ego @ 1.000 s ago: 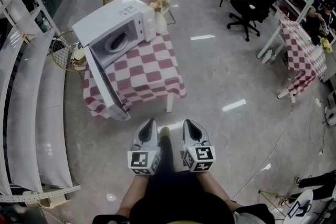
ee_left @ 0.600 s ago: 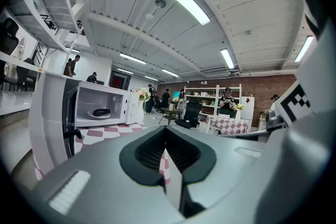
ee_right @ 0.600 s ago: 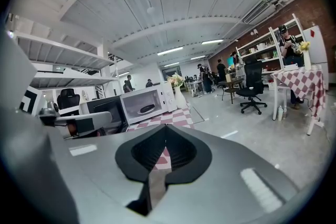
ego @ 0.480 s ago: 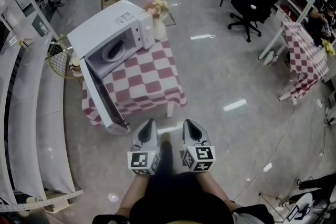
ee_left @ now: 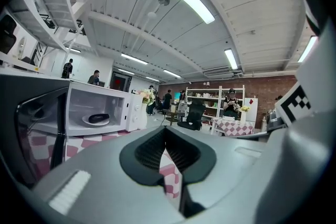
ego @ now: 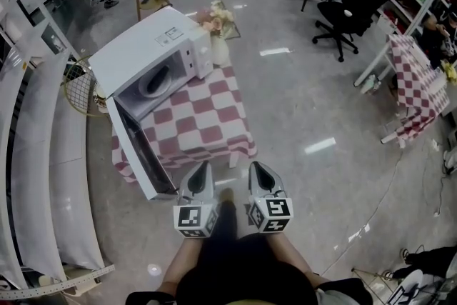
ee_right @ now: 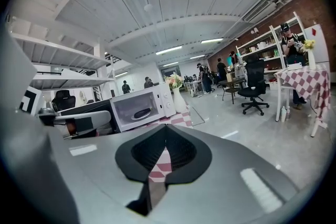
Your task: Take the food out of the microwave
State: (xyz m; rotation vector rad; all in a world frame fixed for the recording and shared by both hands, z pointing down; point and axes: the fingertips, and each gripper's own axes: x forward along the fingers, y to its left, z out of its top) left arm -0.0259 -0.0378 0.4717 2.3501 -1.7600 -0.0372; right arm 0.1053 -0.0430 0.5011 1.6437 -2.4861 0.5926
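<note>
A white microwave (ego: 153,46) stands on a table with a red-and-white checked cloth (ego: 207,118), its door (ego: 139,153) swung wide open toward me. Inside lies a dark piece of food on a white plate (ego: 156,79), which also shows in the left gripper view as the food (ee_left: 98,118) and in the right gripper view as the food (ee_right: 142,113). My left gripper (ego: 204,166) and right gripper (ego: 255,168) hang side by side just short of the table's near edge. Both are shut and hold nothing.
A vase of flowers (ego: 220,46) stands beside the microwave at the table's far corner. A white curved rail (ego: 36,153) runs along the left. A wire basket (ego: 78,86) sits by the table. An office chair (ego: 343,14) and a second checked table (ego: 421,82) are off to the right.
The table and the open microwave door have come nearer to both grippers in the head view. The grippers keep the same pose, side by side and shut.
</note>
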